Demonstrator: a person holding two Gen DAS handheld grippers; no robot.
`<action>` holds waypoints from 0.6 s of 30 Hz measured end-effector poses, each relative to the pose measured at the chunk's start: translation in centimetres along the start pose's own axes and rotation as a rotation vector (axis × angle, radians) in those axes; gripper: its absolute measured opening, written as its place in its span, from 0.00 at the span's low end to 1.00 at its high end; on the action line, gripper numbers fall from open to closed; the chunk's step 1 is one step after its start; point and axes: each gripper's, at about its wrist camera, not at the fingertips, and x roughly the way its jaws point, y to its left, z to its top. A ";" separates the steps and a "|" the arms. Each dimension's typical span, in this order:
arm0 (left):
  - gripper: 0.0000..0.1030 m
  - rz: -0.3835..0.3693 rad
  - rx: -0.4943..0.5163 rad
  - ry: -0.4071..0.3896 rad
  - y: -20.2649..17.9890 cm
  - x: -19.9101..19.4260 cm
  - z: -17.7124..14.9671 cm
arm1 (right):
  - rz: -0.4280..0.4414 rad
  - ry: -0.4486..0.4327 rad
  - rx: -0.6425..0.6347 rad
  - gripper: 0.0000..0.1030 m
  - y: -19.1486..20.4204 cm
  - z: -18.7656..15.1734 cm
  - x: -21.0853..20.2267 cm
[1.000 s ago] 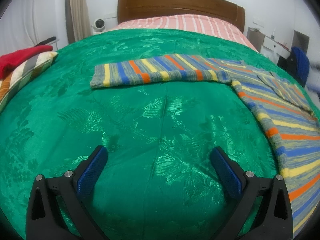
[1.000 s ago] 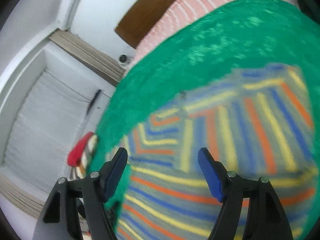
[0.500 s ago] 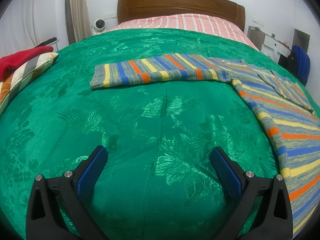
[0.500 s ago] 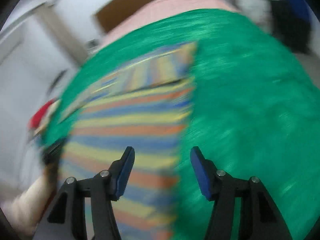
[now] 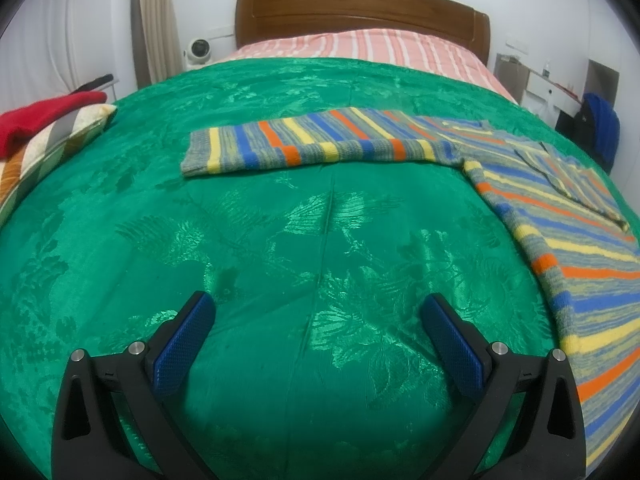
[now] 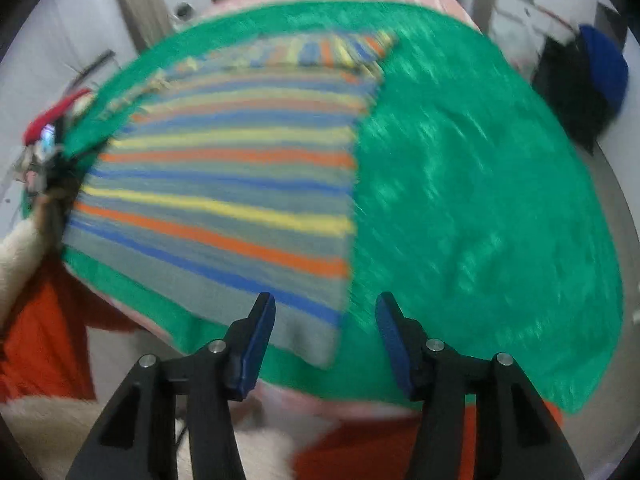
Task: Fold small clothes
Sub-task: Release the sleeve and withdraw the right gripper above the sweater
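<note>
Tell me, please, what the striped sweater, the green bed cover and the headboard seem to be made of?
Striped sweater: looks like knitted yarn, matte; ribbed texture shows along its sleeve edge.
Green bed cover: probably a satin-like woven fabric, glossy; a leaf pattern catches the light.
Headboard: appears to be wood with a smooth brown varnish, faintly reflective.

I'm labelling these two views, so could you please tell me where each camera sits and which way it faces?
Left wrist: on the left gripper, looking along the green bedspread toward the headboard; its open fingers show, nothing between them.
Right wrist: on the right gripper, angled down at the striped sweater's near corner; its closing fingers hold nothing; a cream sleeve shows at left.
Shared: sweater, bedspread, headboard.
</note>
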 end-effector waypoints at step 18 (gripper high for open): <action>1.00 -0.006 -0.005 -0.003 0.1 -0.1 -0.1 | -0.378 -0.228 0.041 0.81 6.9 8.2 3.6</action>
